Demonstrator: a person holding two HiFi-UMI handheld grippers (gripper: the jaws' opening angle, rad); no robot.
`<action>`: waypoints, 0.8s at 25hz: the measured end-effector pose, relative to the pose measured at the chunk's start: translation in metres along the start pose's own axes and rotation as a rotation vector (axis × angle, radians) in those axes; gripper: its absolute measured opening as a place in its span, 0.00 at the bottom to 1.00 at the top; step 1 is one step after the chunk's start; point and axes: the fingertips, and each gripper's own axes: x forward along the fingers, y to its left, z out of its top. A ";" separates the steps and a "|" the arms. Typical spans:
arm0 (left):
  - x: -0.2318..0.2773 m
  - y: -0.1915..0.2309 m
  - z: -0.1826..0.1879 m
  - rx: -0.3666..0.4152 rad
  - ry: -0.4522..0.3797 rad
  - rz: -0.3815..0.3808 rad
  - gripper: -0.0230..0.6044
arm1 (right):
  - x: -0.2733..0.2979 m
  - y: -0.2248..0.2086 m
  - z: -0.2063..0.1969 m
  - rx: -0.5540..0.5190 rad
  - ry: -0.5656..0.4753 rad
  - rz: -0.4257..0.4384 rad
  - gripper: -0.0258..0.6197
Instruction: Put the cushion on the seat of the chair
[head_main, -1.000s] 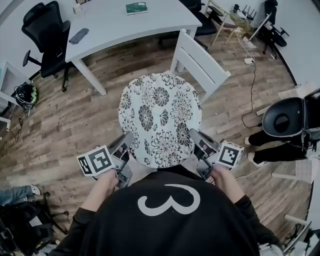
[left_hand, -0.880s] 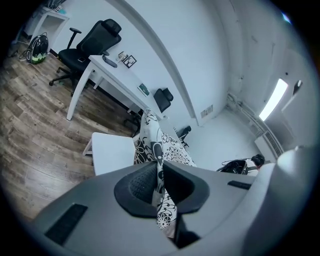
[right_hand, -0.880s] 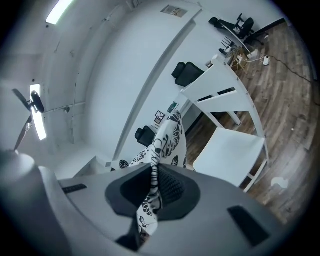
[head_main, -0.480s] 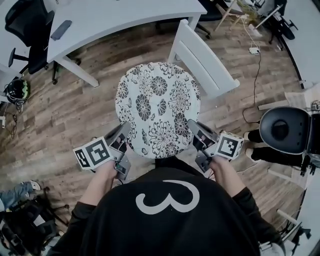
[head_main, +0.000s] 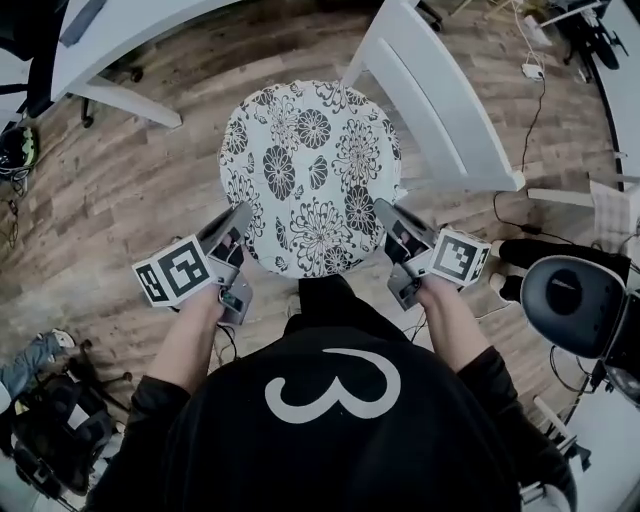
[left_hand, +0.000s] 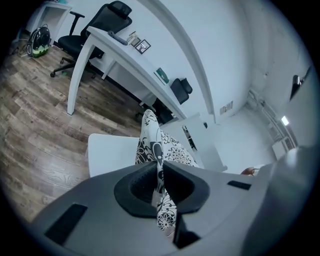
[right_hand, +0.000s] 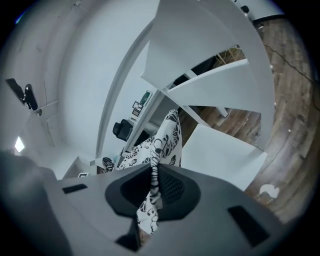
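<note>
The left hand-held gripper (head_main: 236, 222) is clenched on the near-left edge of the cushion (head_main: 310, 170). In the left gripper view, its dark pads (left_hand: 137, 185) pinch a fold of the black-and-white flowered fabric that stands up between them. The right hand-held gripper (head_main: 390, 222) is likewise closed on the near-right edge, and the right gripper view shows the cloth squeezed thin between its jaws. The person's left hand (head_main: 205, 305) and right hand (head_main: 432, 292) hold the two tools on either side of the cushion's near rim. The round cushion is spread flat between the tools, directly over the white chair (head_main: 440, 100). Its far edge lies just beside the slatted backrest. The seat (left_hand: 110, 150) shows beneath the fabric in both gripper views. I cannot tell whether the cushion already touches the seat or hangs just above it. The chair stands on a wooden plank floor (head_main: 130, 220). A white worktop (head_main: 120, 40) stands beyond the chair at the upper left, with a black office chair (left_hand: 95, 25) behind it.
</note>
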 end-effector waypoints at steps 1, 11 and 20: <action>0.008 0.008 0.002 0.002 0.002 0.006 0.09 | 0.004 -0.014 -0.002 0.002 0.014 -0.034 0.08; 0.080 0.104 -0.014 -0.003 0.040 -0.014 0.09 | 0.052 -0.142 -0.035 0.034 0.088 -0.262 0.08; 0.120 0.174 -0.031 -0.065 0.083 0.038 0.09 | 0.065 -0.216 -0.048 0.073 0.111 -0.370 0.08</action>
